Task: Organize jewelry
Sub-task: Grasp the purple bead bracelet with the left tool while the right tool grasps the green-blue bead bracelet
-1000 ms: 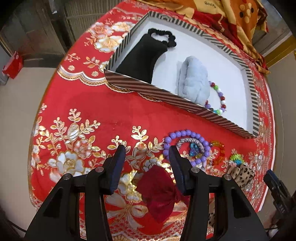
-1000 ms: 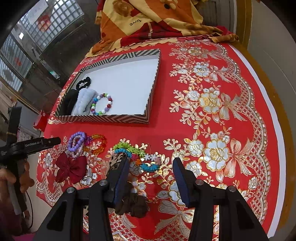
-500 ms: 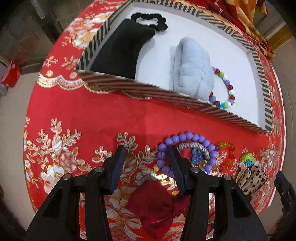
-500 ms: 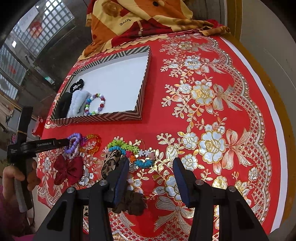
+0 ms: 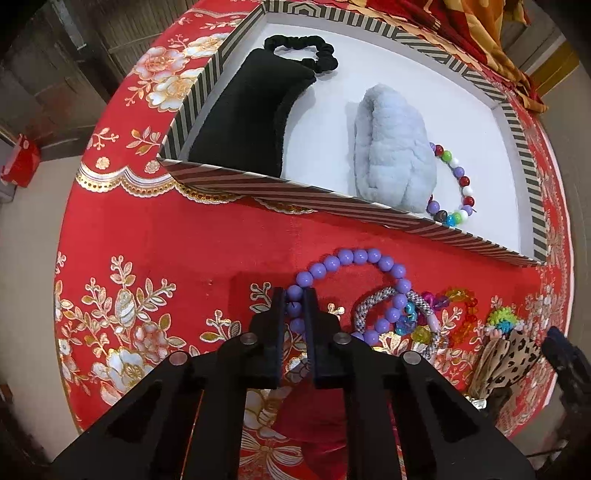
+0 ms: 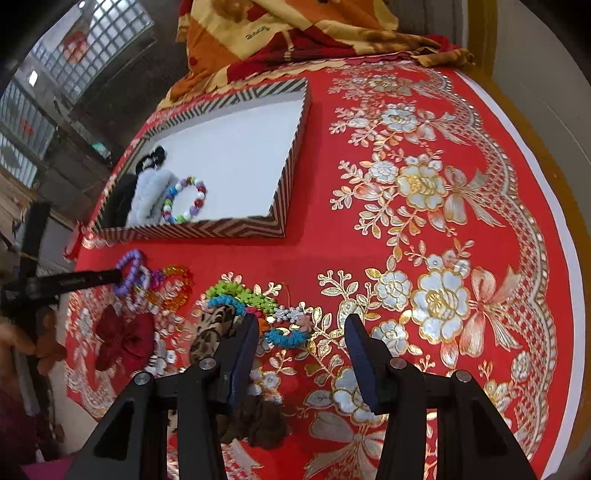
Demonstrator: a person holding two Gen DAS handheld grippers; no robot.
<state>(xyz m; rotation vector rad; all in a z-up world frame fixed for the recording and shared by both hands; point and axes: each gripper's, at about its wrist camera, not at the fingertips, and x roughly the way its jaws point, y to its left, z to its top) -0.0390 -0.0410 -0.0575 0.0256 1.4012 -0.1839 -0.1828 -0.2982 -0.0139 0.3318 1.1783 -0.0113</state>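
A purple bead bracelet [image 5: 354, 256] lies on the red cloth just in front of the striped tray [image 5: 295, 190]. My left gripper [image 5: 294, 295] points steeply down and is shut on the bracelet's left side, with beads pinched between the fingers. The right wrist view shows the same bracelet [image 6: 129, 273] at the tip of the left gripper [image 6: 110, 275]. My right gripper [image 6: 301, 328] hangs open over the cloth, nothing between its fingers. In the tray lie a black velvet piece [image 5: 243, 122], a black scrunchie [image 5: 306, 48], a pale blue fluffy scrunchie [image 5: 395, 155] and a multicoloured bead bracelet [image 5: 458, 184].
More pieces are heaped on the cloth: a silver cord bracelet [image 5: 373, 299], orange beads [image 6: 177, 284], green and blue bracelets [image 6: 240, 291], a leopard scrunchie [image 6: 212, 328], a red bow [image 6: 125, 339], a brown scrunchie [image 6: 258, 421]. An orange blanket [image 6: 295, 29] lies behind the tray.
My left gripper moved from over the red bow forward to the purple bracelet and closed on it. The right gripper stayed where it was, still open.
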